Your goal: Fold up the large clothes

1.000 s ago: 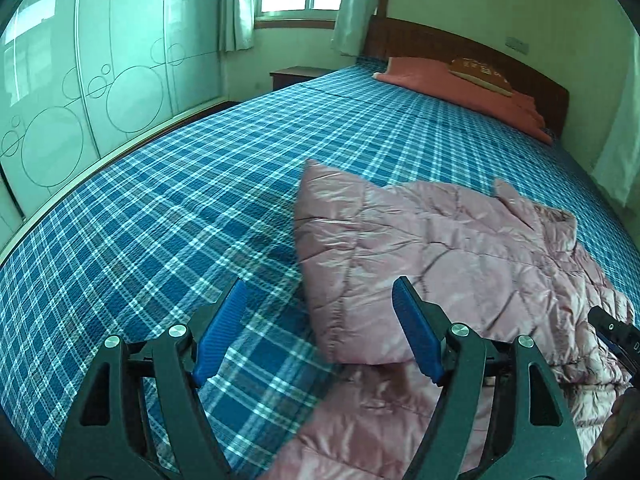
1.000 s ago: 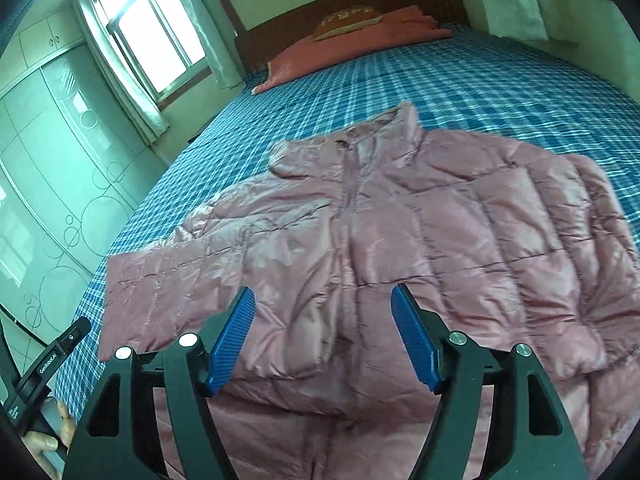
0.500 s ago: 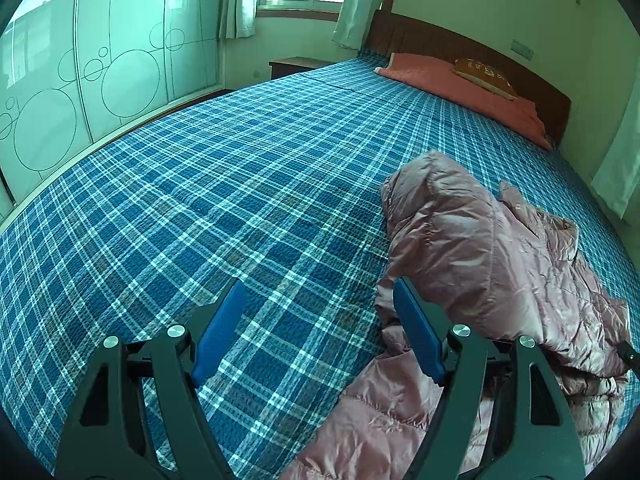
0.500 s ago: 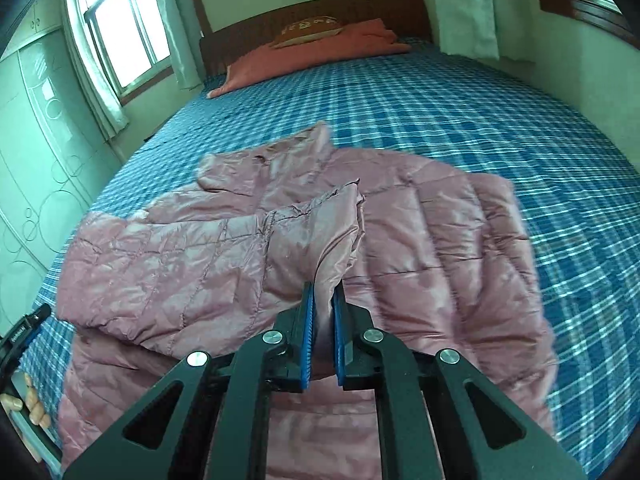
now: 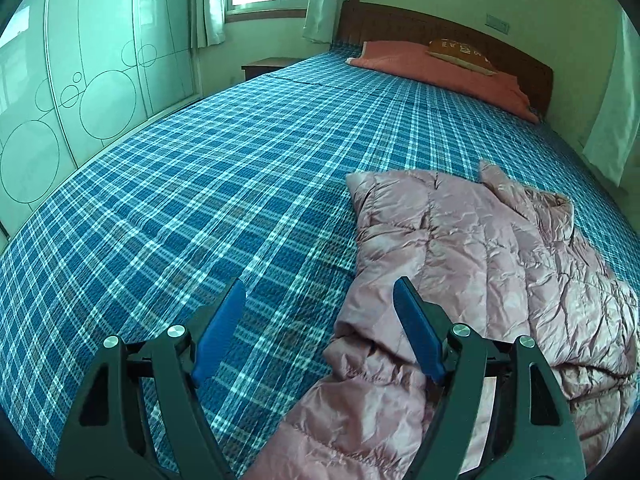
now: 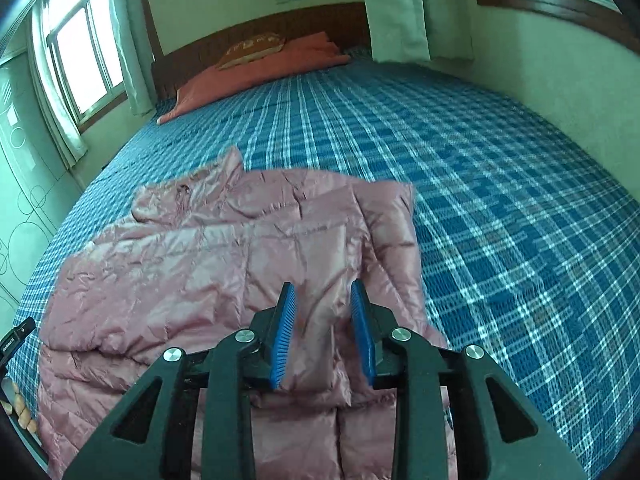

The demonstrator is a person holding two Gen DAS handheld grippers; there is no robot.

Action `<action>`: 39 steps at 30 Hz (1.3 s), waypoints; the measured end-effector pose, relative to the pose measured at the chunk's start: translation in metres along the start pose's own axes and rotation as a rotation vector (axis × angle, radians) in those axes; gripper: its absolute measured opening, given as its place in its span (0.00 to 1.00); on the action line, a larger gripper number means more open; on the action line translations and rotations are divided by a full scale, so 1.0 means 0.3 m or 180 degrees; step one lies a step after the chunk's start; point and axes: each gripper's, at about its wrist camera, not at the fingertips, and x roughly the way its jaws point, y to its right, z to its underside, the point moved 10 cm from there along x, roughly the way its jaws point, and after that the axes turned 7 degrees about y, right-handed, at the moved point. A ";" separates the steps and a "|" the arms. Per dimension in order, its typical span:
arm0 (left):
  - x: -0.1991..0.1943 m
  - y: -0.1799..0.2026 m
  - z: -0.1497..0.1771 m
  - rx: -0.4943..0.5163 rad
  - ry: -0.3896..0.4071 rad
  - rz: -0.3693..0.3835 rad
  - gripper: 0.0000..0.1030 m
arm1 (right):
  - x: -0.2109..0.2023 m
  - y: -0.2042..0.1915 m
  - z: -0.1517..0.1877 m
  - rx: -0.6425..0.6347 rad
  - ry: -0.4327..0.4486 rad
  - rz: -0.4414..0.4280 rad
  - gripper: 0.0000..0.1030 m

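A pink quilted jacket (image 5: 480,248) lies flat on the blue plaid bed (image 5: 200,200), collar toward the headboard, with one sleeve folded over its body. My left gripper (image 5: 320,284) hovers open at the jacket's left edge, its right finger over the fabric, its left over bare sheet. In the right wrist view my right gripper (image 6: 322,286) sits low over the jacket (image 6: 200,272). Its jaws are opening; the folded fabric lies in the gap between them and the pads do not press on it. The left tool's tip (image 6: 16,336) shows at that view's left edge.
An orange-red cover (image 5: 440,68) and a patterned pillow (image 5: 460,50) lie by the wooden headboard (image 5: 420,28). A wardrobe with circle patterns (image 5: 80,92) runs along the left side. Bare plaid sheet (image 6: 500,200) spreads right of the jacket.
My right gripper shut on the sleeve fabric, carried it across the jacket, and its jaws have now parted off it. The left gripper has stayed open and drifted sideways along the jacket's edge.
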 end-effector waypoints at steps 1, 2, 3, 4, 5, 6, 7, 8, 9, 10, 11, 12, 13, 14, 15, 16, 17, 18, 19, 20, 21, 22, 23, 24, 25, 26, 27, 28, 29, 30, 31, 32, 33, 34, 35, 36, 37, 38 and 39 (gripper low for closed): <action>0.013 0.022 -0.011 0.0003 -0.0015 0.0043 0.74 | 0.026 -0.018 -0.010 -0.0032 -0.0036 -0.0031 0.29; 0.030 0.043 -0.017 0.0014 -0.0037 0.0081 0.74 | 0.056 -0.036 -0.009 -0.0049 -0.0096 -0.0061 0.29; 0.050 0.062 -0.018 0.0045 -0.0067 0.0079 0.74 | 0.096 -0.048 0.000 -0.0060 -0.0173 -0.0077 0.29; 0.076 0.074 -0.012 0.0085 -0.0115 0.0046 0.74 | 0.132 -0.050 0.017 -0.0055 -0.0258 -0.0065 0.29; 0.104 0.081 -0.001 0.0117 -0.0180 -0.0006 0.74 | 0.166 -0.050 0.037 -0.0070 -0.0332 -0.0018 0.29; 0.135 0.084 0.018 0.0149 -0.0267 -0.0054 0.74 | 0.197 -0.051 0.058 -0.0128 -0.0396 0.0030 0.29; 0.166 0.085 0.040 0.0196 -0.0373 -0.0115 0.74 | 0.219 -0.052 0.088 -0.0196 -0.0471 0.0069 0.29; 0.195 0.081 0.066 0.0254 -0.0476 -0.0179 0.74 | 0.237 -0.054 0.108 -0.0241 -0.0510 0.0072 0.29; 0.220 0.082 0.087 0.0287 -0.0552 -0.0168 0.74 | 0.241 -0.056 0.114 -0.0263 -0.0499 0.0073 0.29; 0.226 0.080 0.097 0.0278 -0.0545 -0.0156 0.74 | 0.237 -0.057 0.111 -0.0267 -0.0508 0.0088 0.29; 0.219 0.079 0.093 0.0268 -0.0520 -0.0156 0.74 | 0.226 -0.059 0.102 -0.0255 -0.0523 0.0115 0.29; 0.204 0.072 0.084 0.0267 -0.0495 -0.0166 0.71 | 0.210 -0.062 0.084 -0.0234 -0.0506 0.0146 0.29; 0.186 0.071 0.071 0.0263 -0.0464 -0.0175 0.70 | 0.192 -0.069 0.057 -0.0235 -0.0432 0.0147 0.29; 0.165 0.070 0.051 0.0228 -0.0401 -0.0166 0.69 | 0.181 -0.084 0.025 -0.0271 -0.0340 0.0139 0.29; 0.144 0.073 0.024 0.0172 -0.0302 -0.0135 0.69 | 0.177 -0.098 0.000 -0.0326 -0.0267 0.0149 0.29; 0.132 0.081 -0.002 0.0140 -0.0206 -0.0113 0.69 | 0.186 -0.105 -0.016 -0.0358 -0.0252 0.0150 0.30; 0.131 0.093 -0.025 0.0141 -0.0135 -0.0103 0.69 | 0.207 -0.115 -0.020 -0.0367 -0.0279 0.0136 0.40; 0.144 0.106 -0.033 0.0174 -0.0131 -0.0096 0.69 | 0.236 -0.117 -0.016 -0.0370 -0.0325 0.0148 0.44; 0.170 0.120 -0.027 0.0216 -0.0198 -0.0089 0.69 | 0.273 -0.114 0.002 -0.0372 -0.0409 0.0189 0.46; 0.209 0.131 -0.005 0.0256 -0.0323 -0.0092 0.69 | 0.312 -0.107 0.027 -0.0367 -0.0515 0.0197 0.47; 0.255 0.140 0.031 0.0319 -0.0495 -0.0094 0.71 | 0.340 -0.104 0.048 -0.0374 -0.0561 0.0188 0.47; 0.294 0.153 0.056 0.0368 -0.0625 -0.0067 0.71 | 0.341 -0.107 0.048 -0.0418 -0.0515 0.0198 0.47; 0.294 0.148 0.052 0.0323 -0.0582 -0.0068 0.72 | 0.326 -0.109 0.043 -0.0457 -0.0507 0.0233 0.47; 0.279 0.141 0.039 0.0279 -0.0550 -0.0079 0.72 | 0.294 -0.109 0.034 -0.0462 -0.0468 0.0269 0.47; 0.257 0.133 0.031 0.0235 -0.0539 -0.0085 0.71 | 0.256 -0.112 0.028 -0.0463 -0.0401 0.0261 0.47; 0.229 0.124 0.022 0.0162 -0.0495 -0.0046 0.71 | 0.211 -0.111 0.028 -0.0476 -0.0319 0.0260 0.47; 0.195 0.114 0.012 0.0087 -0.0406 0.0005 0.71 | 0.168 -0.102 0.037 -0.0483 -0.0241 0.0292 0.47; 0.169 0.100 0.009 0.0053 -0.0326 0.0000 0.71 | 0.137 -0.082 0.053 -0.0484 -0.0209 0.0340 0.47; 0.154 0.085 0.015 0.0048 -0.0287 -0.0042 0.71 | 0.121 -0.067 0.084 -0.0489 -0.0222 0.0377 0.47; 0.153 0.075 0.033 0.0049 -0.0307 -0.0075 0.71 | 0.128 -0.053 0.126 -0.0489 -0.0294 0.0374 0.47; 0.170 0.069 0.066 0.0070 -0.0391 -0.0093 0.71 | 0.145 -0.043 0.158 -0.0496 -0.0335 0.0355 0.47; 0.201 0.072 0.108 0.0109 -0.0521 -0.0066 0.73 | 0.156 -0.036 0.167 -0.0493 -0.0305 0.0323 0.47; 0.223 0.070 0.131 0.0094 -0.0563 -0.0035 0.75 | 0.161 -0.035 0.159 -0.0481 -0.0297 0.0312 0.47; 0.218 0.065 0.130 0.0065 -0.0501 -0.0034 0.74 | 0.158 -0.038 0.150 -0.0466 -0.0300 0.0307 0.48; 0.203 0.065 0.122 0.0065 -0.0468 -0.0046 0.74 | 0.149 -0.037 0.142 -0.0419 -0.0311 0.0291 0.48; 0.186 0.063 0.116 0.0053 -0.0470 -0.0043 0.74 | 0.132 -0.032 0.137 -0.0348 -0.0324 0.0260 0.47; 0.163 0.057 0.118 0.0005 -0.0509 0.0005 0.74 | 0.103 -0.023 0.130 -0.0256 -0.0330 0.0219 0.47; 0.136 0.045 0.121 -0.0083 -0.0548 0.0069 0.74 | 0.071 -0.019 0.125 -0.0180 -0.0313 0.0184 0.47; 0.106 0.025 0.123 -0.0172 -0.0564 0.0111 0.74 | 0.029 -0.010 0.123 -0.0129 -0.0286 0.0169 0.47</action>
